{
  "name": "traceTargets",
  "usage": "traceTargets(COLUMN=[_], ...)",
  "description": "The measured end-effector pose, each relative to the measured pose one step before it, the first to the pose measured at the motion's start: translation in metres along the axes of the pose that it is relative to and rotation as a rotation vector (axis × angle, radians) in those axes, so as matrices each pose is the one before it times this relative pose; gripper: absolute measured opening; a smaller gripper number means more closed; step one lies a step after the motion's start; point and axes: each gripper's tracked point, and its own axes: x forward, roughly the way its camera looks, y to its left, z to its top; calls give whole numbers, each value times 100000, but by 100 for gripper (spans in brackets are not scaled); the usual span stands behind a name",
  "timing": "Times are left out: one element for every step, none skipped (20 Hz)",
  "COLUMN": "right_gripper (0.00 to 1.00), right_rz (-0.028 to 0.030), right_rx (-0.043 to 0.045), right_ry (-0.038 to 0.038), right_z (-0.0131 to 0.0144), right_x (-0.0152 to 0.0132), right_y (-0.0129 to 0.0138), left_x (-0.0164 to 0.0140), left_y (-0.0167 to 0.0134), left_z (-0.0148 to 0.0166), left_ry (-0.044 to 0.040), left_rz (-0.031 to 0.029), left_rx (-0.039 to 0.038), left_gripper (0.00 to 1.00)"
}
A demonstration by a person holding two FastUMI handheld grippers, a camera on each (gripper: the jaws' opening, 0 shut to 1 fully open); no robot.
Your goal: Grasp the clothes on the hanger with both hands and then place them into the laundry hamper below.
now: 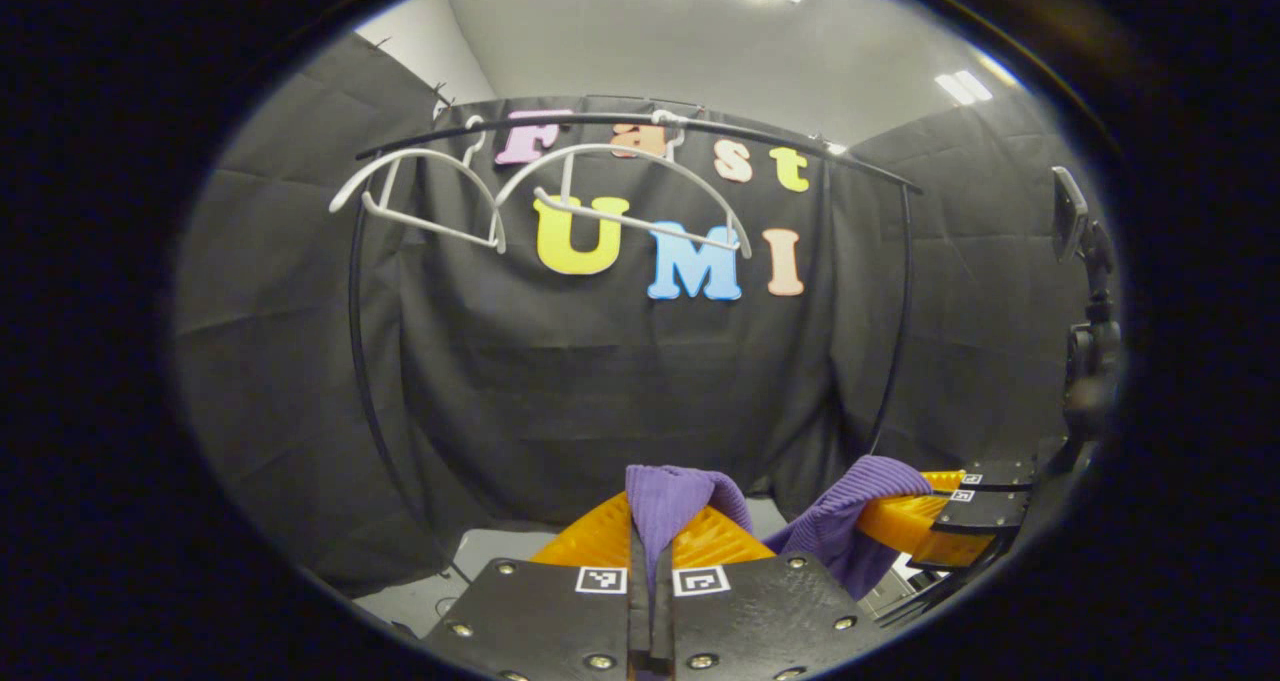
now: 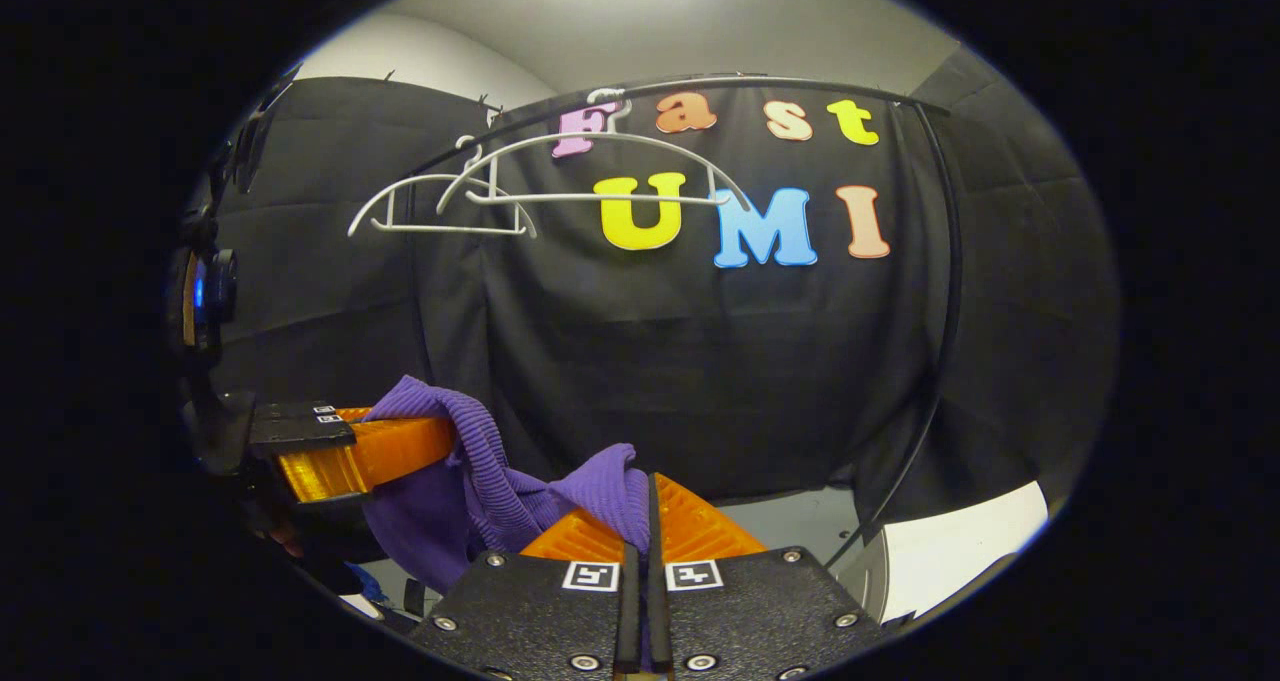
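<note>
Between both grippers' fingers (image 1: 700, 541): purple garment (image 2: 500, 481), pinched.

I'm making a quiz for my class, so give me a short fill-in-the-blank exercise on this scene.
1. Both hand-held grippers are shut on a ____ garment.
2. The two white hangers on the rail are ____.
3. The number of hangers on the rail is ____.

Missing words: purple; empty; two

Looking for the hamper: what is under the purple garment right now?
The purple garment hangs between both tongs, left and right. Beneath it, the cloth and tongs cover the view; I cannot see a hamper there.
</note>
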Motion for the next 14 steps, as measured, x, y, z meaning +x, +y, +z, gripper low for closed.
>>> traceTargets(right_gripper=[2, 3, 2, 2, 2, 3, 3, 3, 3, 3, 3, 3, 3, 3], right_rz=[-205, -47, -296, -308, -150, -42, -45, -539, -225, -123, -79, -23, -170, -105], right_rx=[24, -110, -471, -501, -42, 266, 295, 75, -19, 128, -130, -262, -545, -757], right_ry=[2212, 2182, 2315, 2299, 1778, 1560, 1629, 2002, 2437, 2271, 2309, 2456, 2177, 2198], right_z=[-840, -960, -891, -1039, -780, -684, -714, -903, -790, -853, -682, -715, -728, -885], right_x=[167, 251, 241, 219, 240, 200, 207, 374, 555, 371, 330, 335, 276, 329], right_y=[-127, 11, -53, -90, -65, -49, -38, -138, -29, -30, -42, 48, -67, 15], left_x=[314, 268, 281, 67, 350, 174, 132, 587, 414, 463, 486, 209, 243, 140], left_y=[377, 264, 322, 137, 299, 287, 206, 241, 284, 518, 468, 74, 160, 93], left_z=[-1198, -1122, -1118, -1330, -1171, -1786, -1432, -1116, -1027, -886, -731, -1069, -933, -1044], left_ry=[2232, 2183, 2287, 2356, 2590, 2764, 2551, 2609, 2182, 1787, 2024, 1940, 2040, 1810], left_rz=[727, 484, 548, 504, 696, 922, 1556, 704, 706, 1061, 1197, 787, 256, -159], left_rx=[-107, 147, 441, 568, 917, 1016, 871, 161, -840, -989, -592, -366, -277, -110], left_gripper=[2, 2, 2, 2, 2, 2, 2, 7, 2, 2, 2, 2, 2, 2])
